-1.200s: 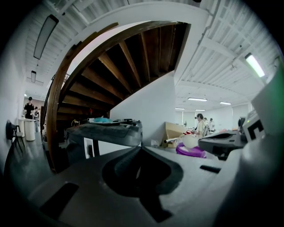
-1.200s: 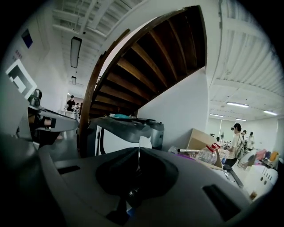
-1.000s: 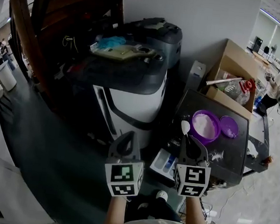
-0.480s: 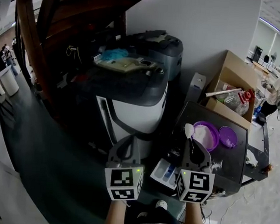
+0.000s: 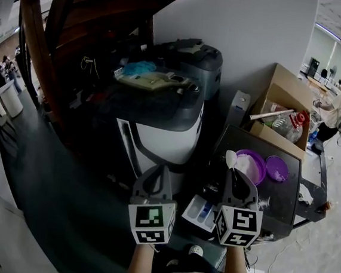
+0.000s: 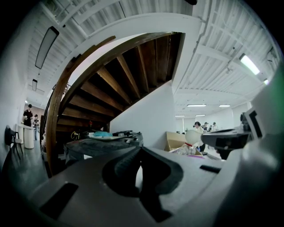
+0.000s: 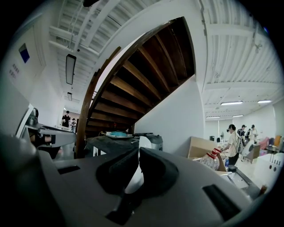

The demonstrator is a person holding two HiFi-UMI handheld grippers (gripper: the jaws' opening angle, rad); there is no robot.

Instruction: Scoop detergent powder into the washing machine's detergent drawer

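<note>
Before the washer (image 5: 159, 132), right hand-held gripper (image 5: 234, 175) grips a seemingly loaded scoop (image 5: 230, 158); left hand-held gripper (image 5: 156, 173) clenched.

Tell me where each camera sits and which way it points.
Head view: on the person's head, aimed steeply down at the washing machine; shows both forearms, the left claw and the right claw.
Left gripper view: rides the left claw, looking along its shut jaws toward the staircase; the right claw shows at right.
Right gripper view: rides the right claw, looking along jaws clamped on a spoon toward the staircase.
Shared: both gripper views show the staircase and washing machine.
</note>
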